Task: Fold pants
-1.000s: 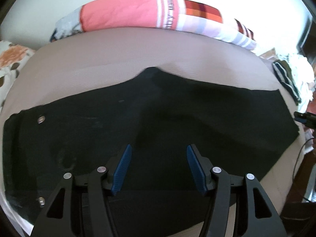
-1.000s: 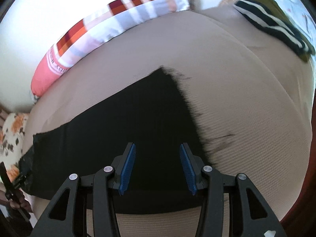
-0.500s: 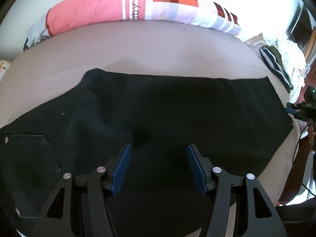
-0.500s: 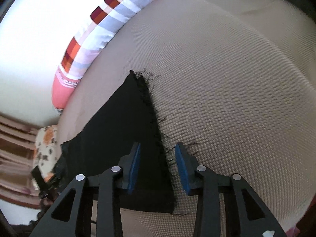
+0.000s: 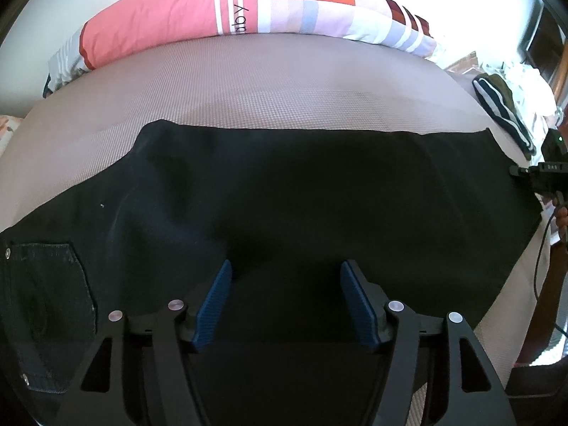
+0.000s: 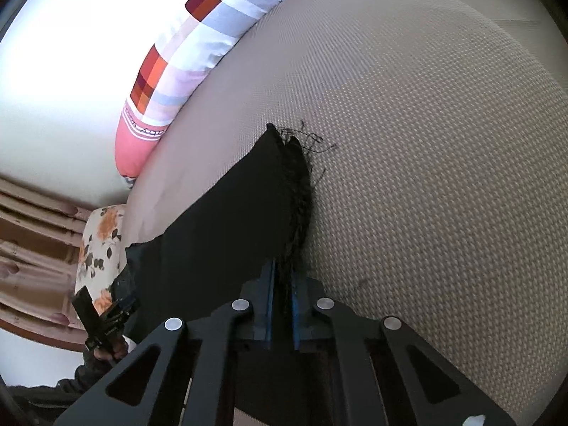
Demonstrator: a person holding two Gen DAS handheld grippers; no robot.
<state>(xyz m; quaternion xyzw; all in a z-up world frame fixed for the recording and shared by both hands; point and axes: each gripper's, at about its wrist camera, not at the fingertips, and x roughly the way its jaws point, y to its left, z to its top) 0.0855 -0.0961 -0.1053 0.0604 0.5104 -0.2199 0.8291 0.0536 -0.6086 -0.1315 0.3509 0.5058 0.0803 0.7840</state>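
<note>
Black pants (image 5: 284, 191) lie flat across a beige mattress (image 5: 248, 88), folded lengthwise, with a back pocket (image 5: 46, 305) at the left. My left gripper (image 5: 285, 301) is open above the pants' near edge, touching nothing. My right gripper (image 6: 281, 291) is shut on the frayed leg hem (image 6: 298, 191) of the pants (image 6: 220, 220). The right gripper also shows at the right edge of the left wrist view (image 5: 546, 174), at the hem end.
A pink and checked bolster pillow (image 5: 248, 17) lies along the far side by the white wall. A striped garment (image 5: 500, 110) and white clothes sit at the far right. A floral pillow (image 6: 99, 245) lies past the waist end.
My right gripper has closed on the frayed hem and dropped closer to it. The left wrist view has shifted slightly nearer over the pants; its jaws stay open.
</note>
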